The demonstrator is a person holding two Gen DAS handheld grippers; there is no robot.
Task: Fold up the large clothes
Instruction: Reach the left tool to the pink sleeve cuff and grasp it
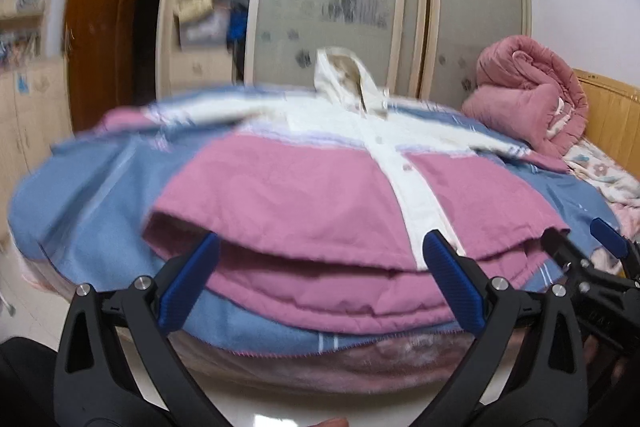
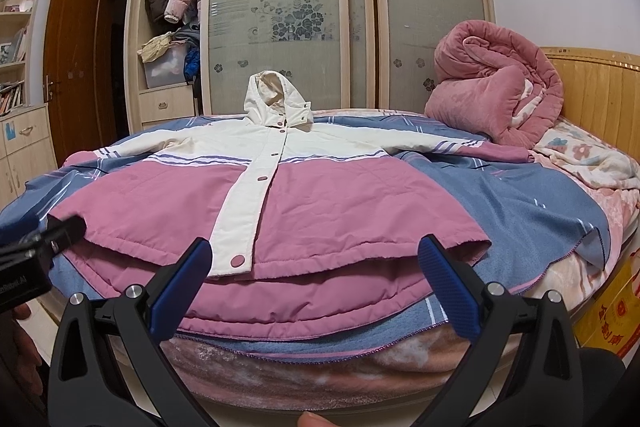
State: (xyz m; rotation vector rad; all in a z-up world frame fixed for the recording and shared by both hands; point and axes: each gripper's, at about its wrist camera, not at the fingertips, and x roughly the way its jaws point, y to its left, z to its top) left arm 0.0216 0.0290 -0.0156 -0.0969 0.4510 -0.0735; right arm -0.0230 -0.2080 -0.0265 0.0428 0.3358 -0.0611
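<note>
Jacket (image 2: pixel 280 187): pink and white, hooded, spread flat, front up, on the blue blanket (image 2: pixel 500 195) of the bed
Left gripper (image 1: pixel 320 267): fingers wide apart, empty, near the hem
Right gripper (image 2: pixel 316 267): released too, holding nothing, near the hem

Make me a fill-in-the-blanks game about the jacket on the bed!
The jacket lies spread flat on the ____.
Its hood is coloured ____.
Both the left gripper and the right gripper have their jaws ____.
The rolled quilt by the headboard is coloured ____.

Missing words: bed; white; open; pink
</note>
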